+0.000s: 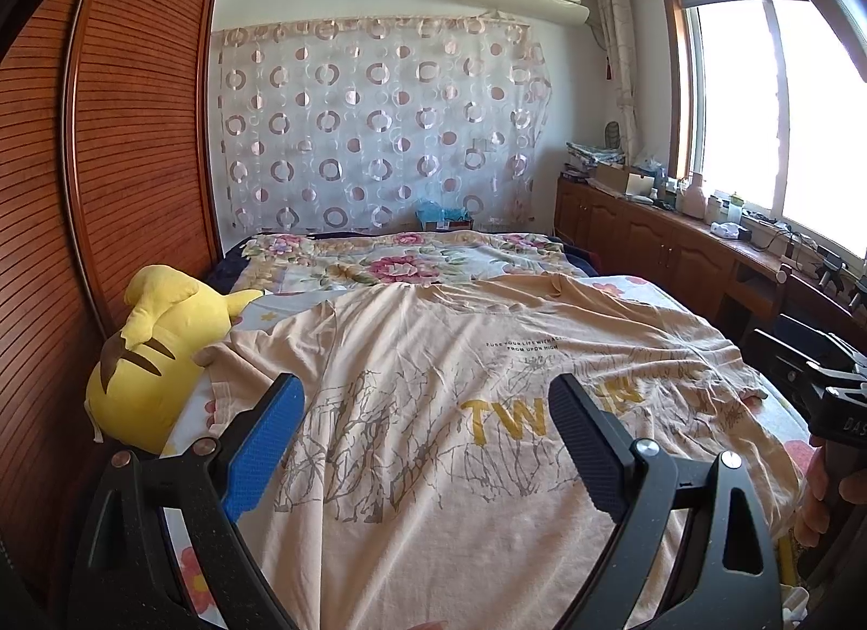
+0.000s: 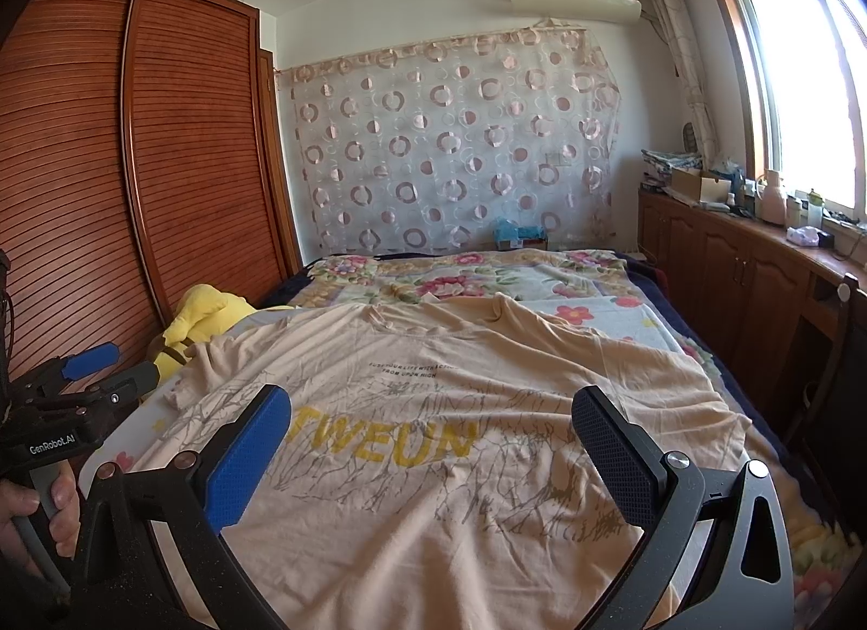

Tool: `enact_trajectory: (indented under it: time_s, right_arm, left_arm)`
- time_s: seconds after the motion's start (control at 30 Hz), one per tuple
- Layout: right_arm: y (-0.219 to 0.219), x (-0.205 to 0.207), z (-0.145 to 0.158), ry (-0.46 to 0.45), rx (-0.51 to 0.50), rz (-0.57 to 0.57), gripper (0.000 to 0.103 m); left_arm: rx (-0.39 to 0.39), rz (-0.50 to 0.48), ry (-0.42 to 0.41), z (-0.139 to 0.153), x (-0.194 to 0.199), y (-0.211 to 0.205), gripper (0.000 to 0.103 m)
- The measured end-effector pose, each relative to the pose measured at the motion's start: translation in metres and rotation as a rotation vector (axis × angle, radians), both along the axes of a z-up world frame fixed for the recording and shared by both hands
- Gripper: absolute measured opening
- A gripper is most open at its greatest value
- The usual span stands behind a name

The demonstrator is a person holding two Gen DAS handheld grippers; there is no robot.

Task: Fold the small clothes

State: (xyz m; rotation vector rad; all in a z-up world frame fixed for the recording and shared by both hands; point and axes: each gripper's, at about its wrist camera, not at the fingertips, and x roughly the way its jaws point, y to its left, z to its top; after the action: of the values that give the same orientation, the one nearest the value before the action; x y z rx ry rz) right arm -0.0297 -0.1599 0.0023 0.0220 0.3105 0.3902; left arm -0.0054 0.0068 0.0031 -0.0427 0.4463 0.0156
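"TWEUN" in yellow on the shirt [image 2: 433, 413]; "GenRobot.AI" on the left gripper [image 2: 92, 364].

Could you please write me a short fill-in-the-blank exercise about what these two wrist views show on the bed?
1. The peach cotton T-shirt lies spread flat on the ____.
2. The yellow letters printed on it spell ____.
3. Both the left claw and the right claw are ____, holding nothing.
4. The yellow plush toy lies beside the shirt, next to the brown slatted ____.

Missing words: bed; TWEUN; open; wardrobe
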Motion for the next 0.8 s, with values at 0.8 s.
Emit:
enact_trajectory:
  time_s: [0.8]
  right_arm:
    - [-0.001, -0.001, 0.0, 0.003, 0.002, -0.005, 0.103]
  left_arm:
    - [0.005, -0.002, -0.011, 0.012, -0.004, 0.002, 0.092]
